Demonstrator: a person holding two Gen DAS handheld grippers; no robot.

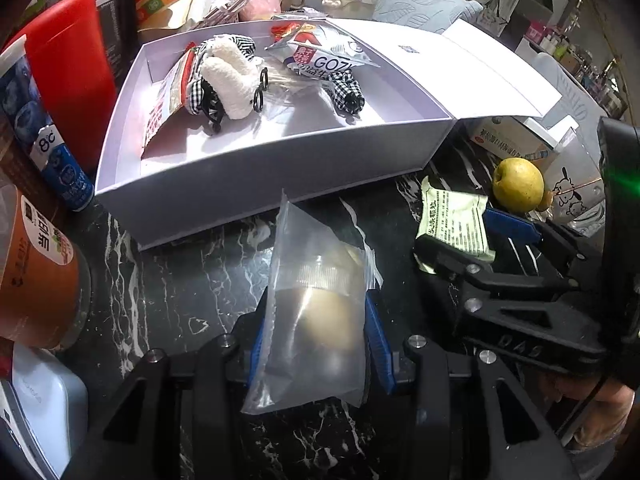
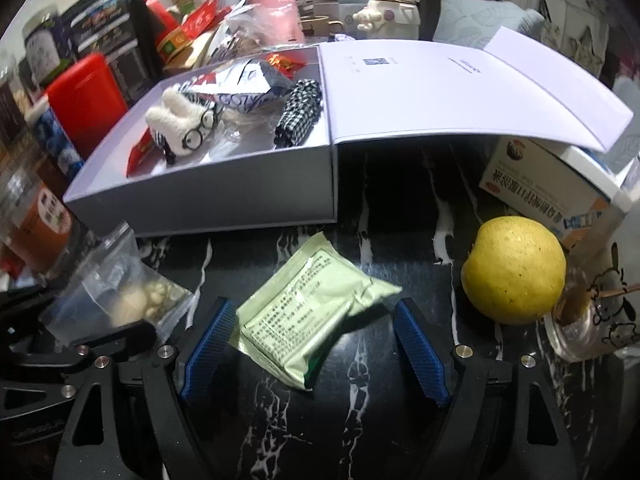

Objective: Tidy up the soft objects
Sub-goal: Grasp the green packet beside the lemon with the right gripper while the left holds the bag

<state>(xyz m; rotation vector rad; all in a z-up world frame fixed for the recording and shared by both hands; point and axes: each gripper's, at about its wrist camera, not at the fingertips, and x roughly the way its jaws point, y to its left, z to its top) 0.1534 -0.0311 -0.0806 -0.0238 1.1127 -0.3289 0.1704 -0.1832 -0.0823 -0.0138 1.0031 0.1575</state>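
So, in box (image 1: pixel 248 184): plush (image 1: pixel 232 80), snack bag (image 1: pixel 324 54), scrunchie (image 1: pixel 348 92)
Left gripper (image 1: pixel 316 344): pinching clear pouch (image 1: pixel 316 320)
Right gripper (image 2: pixel 316 344): spread around green packet (image 2: pixel 308 312)
Left: both to box

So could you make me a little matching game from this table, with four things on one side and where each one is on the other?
Things:
1. clear plastic bag
2. green packet
3. plush rabbit
4. yellow fruit

Places:
A. inside the white box
B. gripped in the left tool
C. on the dark table between the open fingers of the right tool
D. on the table beside the cartoon-dog glass

Pairs: 1-B, 2-C, 3-A, 4-D
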